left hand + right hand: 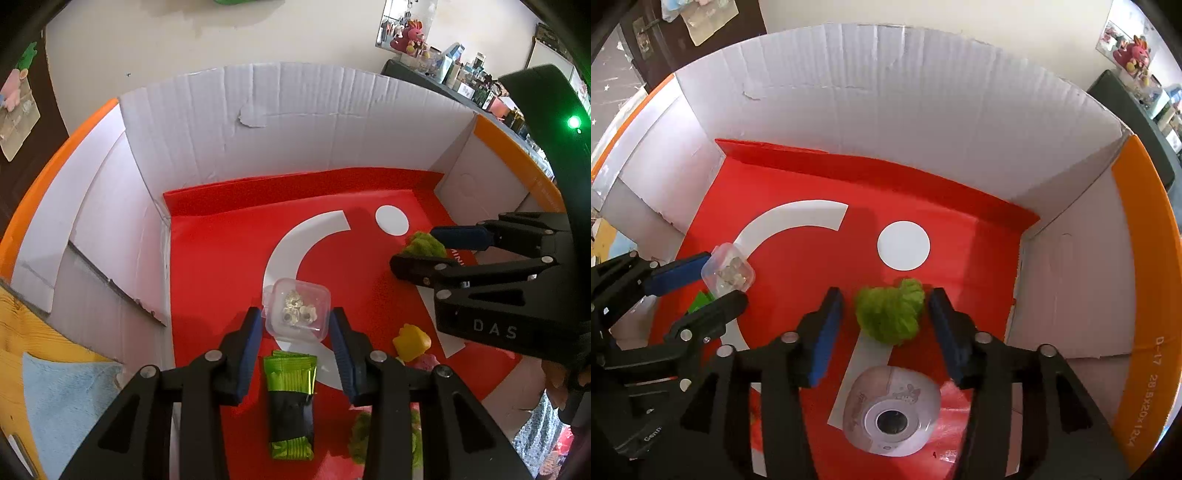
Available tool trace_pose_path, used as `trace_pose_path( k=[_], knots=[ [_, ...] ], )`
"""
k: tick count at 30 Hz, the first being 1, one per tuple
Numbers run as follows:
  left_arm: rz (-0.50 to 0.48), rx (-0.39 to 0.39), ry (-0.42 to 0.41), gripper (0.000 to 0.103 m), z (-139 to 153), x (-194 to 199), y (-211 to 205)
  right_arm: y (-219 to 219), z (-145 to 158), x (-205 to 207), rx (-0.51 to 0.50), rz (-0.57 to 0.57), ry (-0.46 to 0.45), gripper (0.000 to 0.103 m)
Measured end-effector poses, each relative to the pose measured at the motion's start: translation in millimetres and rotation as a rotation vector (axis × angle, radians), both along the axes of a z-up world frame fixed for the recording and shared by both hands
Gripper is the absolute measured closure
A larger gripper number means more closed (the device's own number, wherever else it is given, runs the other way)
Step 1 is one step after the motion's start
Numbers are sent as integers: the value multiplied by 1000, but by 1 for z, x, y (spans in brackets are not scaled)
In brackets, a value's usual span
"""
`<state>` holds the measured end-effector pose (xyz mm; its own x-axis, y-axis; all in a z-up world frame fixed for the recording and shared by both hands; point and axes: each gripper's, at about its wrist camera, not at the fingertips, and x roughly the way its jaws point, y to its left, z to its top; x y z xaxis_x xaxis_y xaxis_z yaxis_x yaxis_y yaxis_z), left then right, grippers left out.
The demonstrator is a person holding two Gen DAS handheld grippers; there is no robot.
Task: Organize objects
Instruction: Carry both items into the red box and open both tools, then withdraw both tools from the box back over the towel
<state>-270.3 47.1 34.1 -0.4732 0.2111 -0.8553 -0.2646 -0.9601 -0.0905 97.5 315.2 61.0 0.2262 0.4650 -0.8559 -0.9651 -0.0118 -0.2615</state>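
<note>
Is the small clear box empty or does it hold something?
Holds something: small silvery pieces show through the lid of the clear box. What they are cannot be told.

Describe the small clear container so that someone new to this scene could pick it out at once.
Look inside the white cardboard box with the red floor. By the white arc, between the left tongs, sits a small clear plastic container: the only see-through item, with tiny silvery pieces inside.

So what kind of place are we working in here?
Likely a home room or small shop: a white cardboard box with a red liner, cluttered shelves of small goods, and a pink plush toy.
</note>
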Motion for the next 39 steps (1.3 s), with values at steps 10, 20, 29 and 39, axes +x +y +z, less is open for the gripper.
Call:
trace_pose_path(
  k=[10, 20, 29, 39],
  knots=[
    [-11, 26, 10, 55, 5, 4, 0, -13, 1, -4, 7, 0, -1, 50],
    [-11, 25, 7, 53, 4, 7, 1, -30, 1, -3, 8, 4, -2, 49],
    [-8, 31, 41, 50, 16, 15, -2, -52, 4, -10, 24, 20, 15, 38],
    [-1, 69, 123, 34, 47, 38, -14, -78, 39, -19, 107, 33, 68, 32]
  ],
)
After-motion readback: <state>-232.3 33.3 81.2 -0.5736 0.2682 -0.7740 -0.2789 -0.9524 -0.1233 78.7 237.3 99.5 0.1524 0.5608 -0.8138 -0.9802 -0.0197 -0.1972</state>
